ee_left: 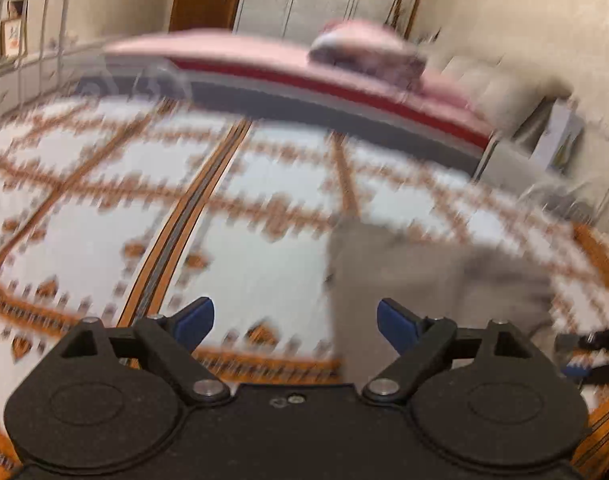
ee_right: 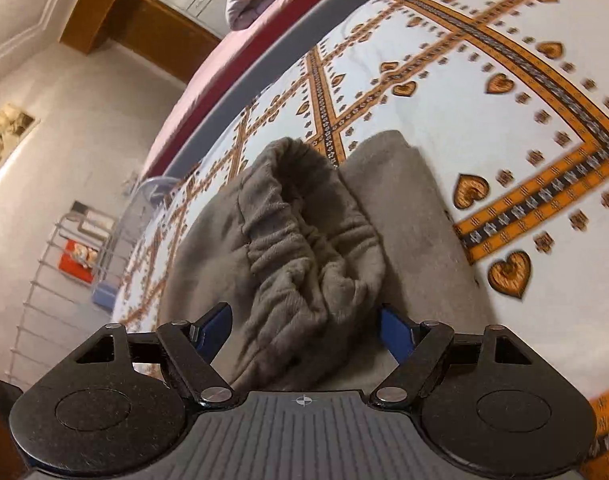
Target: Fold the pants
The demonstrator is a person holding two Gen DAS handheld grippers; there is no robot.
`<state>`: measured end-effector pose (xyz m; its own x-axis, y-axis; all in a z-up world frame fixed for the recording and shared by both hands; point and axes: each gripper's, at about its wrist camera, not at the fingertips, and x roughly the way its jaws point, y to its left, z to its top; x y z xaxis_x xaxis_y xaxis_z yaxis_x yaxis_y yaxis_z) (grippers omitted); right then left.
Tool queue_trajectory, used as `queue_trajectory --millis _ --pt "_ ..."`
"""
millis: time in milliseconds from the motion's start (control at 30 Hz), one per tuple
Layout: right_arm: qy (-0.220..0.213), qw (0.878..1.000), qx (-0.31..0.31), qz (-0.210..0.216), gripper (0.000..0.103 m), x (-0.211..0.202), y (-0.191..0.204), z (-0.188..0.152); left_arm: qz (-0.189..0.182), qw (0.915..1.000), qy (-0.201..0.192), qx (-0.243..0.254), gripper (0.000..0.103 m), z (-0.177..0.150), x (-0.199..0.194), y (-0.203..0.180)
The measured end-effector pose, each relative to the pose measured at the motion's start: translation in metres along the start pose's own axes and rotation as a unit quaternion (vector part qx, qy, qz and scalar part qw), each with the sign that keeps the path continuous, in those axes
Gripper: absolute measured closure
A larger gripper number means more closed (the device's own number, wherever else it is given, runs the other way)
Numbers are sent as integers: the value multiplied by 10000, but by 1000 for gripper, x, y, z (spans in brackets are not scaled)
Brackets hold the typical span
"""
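Pants (ee_left: pixel 404 280): left wrist view, grey, blurred, lying on the patterned bedspread (ee_left: pixel 104 220) ahead and right of the tool.
Left gripper (ee_left: pixel 294 322): released, blue pads wide apart, nothing between them; right pad overlaps the cloth's edge in the picture, contact unclear.
Pants, right wrist view (ee_right: pixel 304 240): bunched elastic waistband heaped on a flatter folded layer, on the bedspread.
Right gripper (ee_right: pixel 304 328): spread wide, straddling the waistband heap, pads not visibly pressing.
Handling: likely soft, light, limp fleece; will sag and slide.
Hold: pinch the thick waistband or a folded edge.
Containers: none seen.
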<state>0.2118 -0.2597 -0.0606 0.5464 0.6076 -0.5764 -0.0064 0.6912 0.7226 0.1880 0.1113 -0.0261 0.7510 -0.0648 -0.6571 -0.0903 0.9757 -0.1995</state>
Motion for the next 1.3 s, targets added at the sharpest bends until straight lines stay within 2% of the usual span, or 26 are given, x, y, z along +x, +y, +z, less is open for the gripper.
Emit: queue_trajectory --millis 33,67,100,133,167,300,333,433,500,567,700,767,800,833,900,967,1000,1067,1133,1200,1233,1300 --pt "49 9998 -144 -104 24 5 3 2 113 9998 186 -4 23 -3 6 3" --pt "66 9994 -280 -193 34 10 6 2 169 9994 298 -41 24 -6 8 6" --pt "88 9990 -408 -163 57 13 10 2 177 9991 360 -100 24 -8 9 10" --pt "67 9984 -527 -176 62 14 15 1 164 9991 350 -157 24 -9 7 14" --pt "-58 9974 -684 -202 73 10 20 0 158 9992 298 -198 23 -8 5 17" --pt "-699 9917 -991 434 73 -30 37 2 166 9992 207 -310 23 -7 0 25" --pt "-794 9909 -983 465 73 -38 36 3 163 9991 209 -317 23 -8 1 26" --pt "-843 9946 -602 -11 73 -45 6 4 142 9994 228 -239 23 -8 1 21" --pt "-331 9978 -257 -512 73 -27 -21 6 63 9995 231 -211 23 -8 4 16" --pt "-275 9991 87 -316 71 -26 -37 5 -9 9997 190 -181 23 -7 4 10" --pt "-561 9979 -300 -110 70 -40 -21 3 -167 9998 71 93 23 -6 6 -10" --pt "-360 9970 -458 -519 68 -29 -20 2 -254 9993 130 223 23 -7 9 -20" --pt "-258 9961 -498 -686 63 -24 -23 1 -277 9991 150 293 23 -8 10 -24" --pt "-309 9963 -450 -667 61 -24 -25 2 -285 9988 148 368 23 -8 11 -28" --pt "-660 9946 -459 -650 59 -42 -22 8 -331 9985 107 420 23 -6 11 -33" --pt "-1194 9853 -881 -843 59 -66 -10 10 -374 9982 74 452 23 -3 16 -40" --pt "-1381 9806 -1137 -806 59 -73 -3 10 -393 9979 108 498 23 -2 22 -44" --pt "-1477 9738 -1633 -567 59 -74 14 11 -407 9972 221 594 23 -1 35 -54" --pt "-1336 9677 -2082 -480 59 -59 29 11 -449 9964 345 639 23 -2 48 -64" --pt "-993 9638 -2406 -574 59 -33 36 8 -415 9953 518 705 21 -5 62 -70" --pt "-839 9610 -2533 -720 59 -22 34 4 -362 9944 628 766 19 -7 69 -72" --pt "-403 9539 -2673 -1303 59 9 21 4 -358 9939 699 780 16 -8 76 -72"
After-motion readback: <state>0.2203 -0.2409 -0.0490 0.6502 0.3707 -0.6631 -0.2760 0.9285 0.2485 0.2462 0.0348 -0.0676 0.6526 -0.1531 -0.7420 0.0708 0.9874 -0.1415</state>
